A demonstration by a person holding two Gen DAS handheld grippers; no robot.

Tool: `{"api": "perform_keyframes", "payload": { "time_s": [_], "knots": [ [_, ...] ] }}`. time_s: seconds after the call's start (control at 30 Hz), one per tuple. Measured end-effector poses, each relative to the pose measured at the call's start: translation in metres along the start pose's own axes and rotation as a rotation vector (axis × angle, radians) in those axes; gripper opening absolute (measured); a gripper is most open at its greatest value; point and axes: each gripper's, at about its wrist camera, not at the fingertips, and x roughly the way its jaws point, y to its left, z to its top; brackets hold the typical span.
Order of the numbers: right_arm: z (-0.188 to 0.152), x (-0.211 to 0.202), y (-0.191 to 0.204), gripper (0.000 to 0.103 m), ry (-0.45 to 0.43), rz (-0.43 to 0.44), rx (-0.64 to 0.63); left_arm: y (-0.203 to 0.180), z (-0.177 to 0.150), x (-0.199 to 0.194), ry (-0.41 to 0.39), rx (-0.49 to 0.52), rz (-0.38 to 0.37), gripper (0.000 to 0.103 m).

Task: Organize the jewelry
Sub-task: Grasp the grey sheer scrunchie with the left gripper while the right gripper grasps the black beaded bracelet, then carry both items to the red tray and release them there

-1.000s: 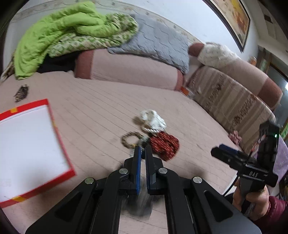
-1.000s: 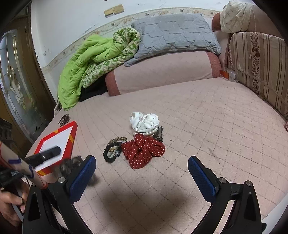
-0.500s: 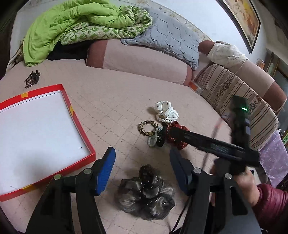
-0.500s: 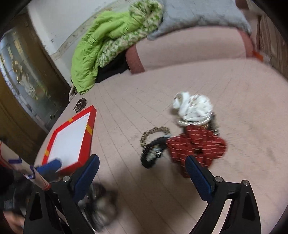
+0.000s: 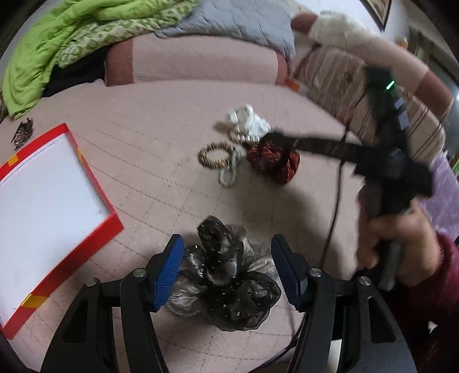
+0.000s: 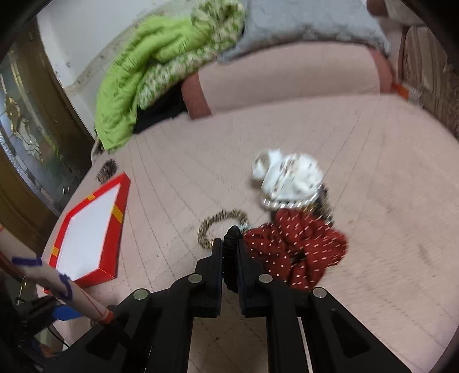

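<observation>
While the left gripper (image 5: 226, 266) hovers with its blue-padded jaws spread wide, a sheer black and silver sequinned scrunchie (image 5: 226, 275) lies loose between them on the pink quilted bed (image 6: 373, 143), not squeezed by either pad. Just to its left, near the bed's left edge, sits a shallow red cardboard box lid with a white inside (image 5: 43, 195), and past that lid's far corner lies a small dark hair clip (image 5: 22, 133).

Toward the middle of the bed lies the jewelry pile. The right gripper (image 6: 231, 244), held in the person's right hand (image 5: 398, 244), reaches into it with its jaws clenched on a black beaded hair tie (image 6: 231, 252), which sticks out just past the fingertips. Touching that tie on the left is a gold and black braided bracelet (image 6: 221, 221). On its right, pressed against the gripper, lies a dark red scrunchie with white dots (image 6: 298, 246). Behind the red one sits a white fabric scrunchie (image 6: 289, 175), with a strand of white pearl beads (image 6: 287, 204) along its near edge. A pale green beaded loop (image 5: 229, 172) lies just beside the braided bracelet.

At the bed's far edge lies a long pink bolster (image 5: 195, 60), with a lime green quilt (image 6: 137, 74) and a grey quilted pillow (image 5: 238, 25) heaped on it.
</observation>
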Motion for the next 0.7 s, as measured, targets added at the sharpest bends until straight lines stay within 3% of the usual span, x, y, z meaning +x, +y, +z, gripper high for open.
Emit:
{"api": "perform_keyframes", "payload": {
  "time_s": [0.1, 0.13, 0.2, 0.4, 0.57, 0.7],
  "knots": [
    [0.001, -0.014, -0.002, 0.009, -0.043, 0.035, 0.004, 0.000, -0.002, 0.014, 0.040, -0.007, 0.032, 0.060],
    [0.002, -0.017, -0.003, 0.009, -0.049, 0.040, 0.003, 0.001, -0.004, 0.019, 0.046, -0.006, 0.054, 0.054],
    [0.002, -0.019, -0.003, 0.009, -0.052, 0.048, 0.005, 0.000, -0.005, 0.026, 0.059, 0.004, 0.061, 0.022],
    [0.004, -0.022, 0.000, 0.009, -0.062, 0.111, 0.029, -0.004, -0.005, 0.022, 0.001, 0.002, 0.076, 0.014],
    [0.001, -0.031, 0.011, 0.009, -0.103, 0.141, 0.007, 0.008, 0.004, -0.004, -0.126, -0.073, 0.089, 0.014],
    [-0.004, -0.035, 0.026, 0.009, -0.116, 0.174, -0.022, 0.017, 0.011, -0.028, -0.228, -0.102, 0.148, 0.014]
  ]
}}
